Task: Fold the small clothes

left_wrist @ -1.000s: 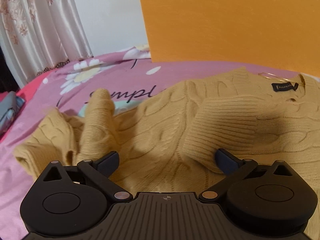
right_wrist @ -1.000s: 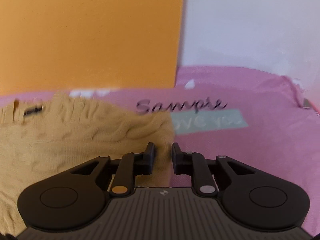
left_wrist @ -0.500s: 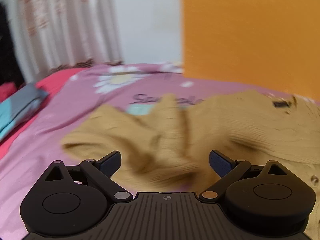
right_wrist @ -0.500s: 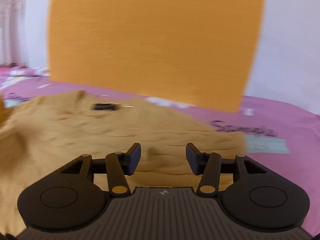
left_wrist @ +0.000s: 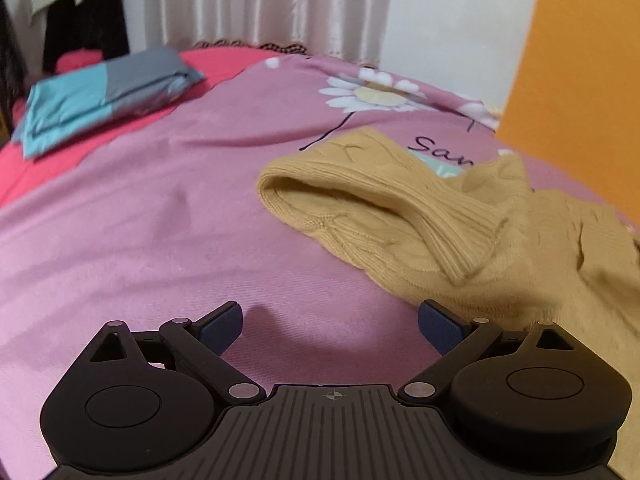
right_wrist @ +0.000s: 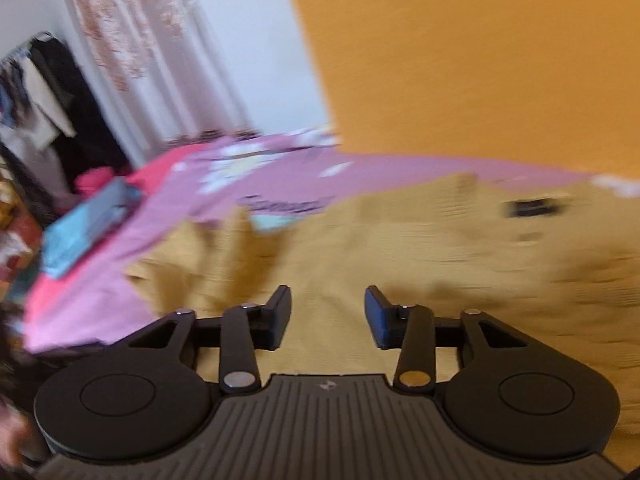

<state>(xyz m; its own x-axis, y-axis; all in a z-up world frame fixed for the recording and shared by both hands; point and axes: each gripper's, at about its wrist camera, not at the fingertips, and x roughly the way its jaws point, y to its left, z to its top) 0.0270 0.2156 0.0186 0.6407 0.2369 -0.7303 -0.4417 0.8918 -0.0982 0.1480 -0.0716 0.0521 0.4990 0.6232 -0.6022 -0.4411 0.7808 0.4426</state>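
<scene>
A mustard cable-knit sweater (left_wrist: pixel 472 236) lies rumpled on the pink bedspread (left_wrist: pixel 160 208), its ribbed hem bunched toward the left. In the left wrist view my left gripper (left_wrist: pixel 330 322) stands wide open over bare bedspread, just left of the sweater's edge, with nothing between its fingers. The blurred right wrist view shows the sweater (right_wrist: pixel 460 248) spread below, its dark neck label (right_wrist: pixel 534 207) at the far right. My right gripper (right_wrist: pixel 327 312) hovers above the knit, its jaws closing with a clear gap and no fabric between them.
A folded grey and teal garment (left_wrist: pixel 104 96) rests at the bed's far left on a red cover. An orange panel (left_wrist: pixel 580 92) stands behind the bed at right. Curtains and hanging dark clothes (right_wrist: pixel 52 92) fill the far left.
Both hands swung left across the bed. The left gripper went from over the sweater to over bare bedspread. The right gripper's jaws widened from nearly shut, and its view turned from the bed's right side onto the sweater.
</scene>
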